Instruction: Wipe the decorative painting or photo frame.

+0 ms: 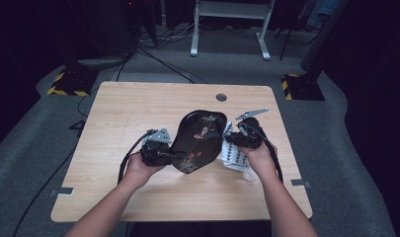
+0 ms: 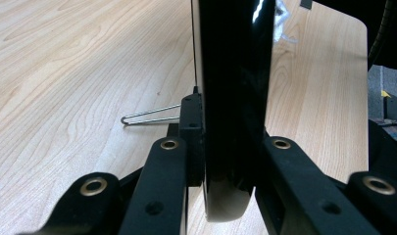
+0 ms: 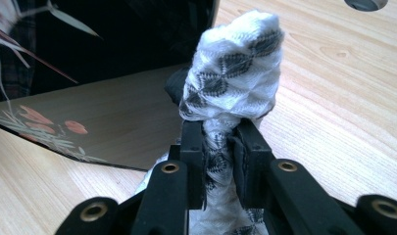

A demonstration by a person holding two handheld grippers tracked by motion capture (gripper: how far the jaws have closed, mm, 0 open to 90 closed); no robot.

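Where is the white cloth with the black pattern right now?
In the high view the cloth is right of the black tray, pinched in the right gripper near the table's front.

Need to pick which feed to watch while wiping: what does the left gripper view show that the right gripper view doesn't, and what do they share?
Left gripper view: the black tray seen edge-on, clamped between the left gripper jaws, and a thin wire loop lying on the table.

Right gripper view: the white patterned cloth bunched and pinched in the right gripper, plus the tray's glossy face with its red flower painting.

Both: the tray, tilted up off the light wooden table, and a pair of black jaws shut on something.
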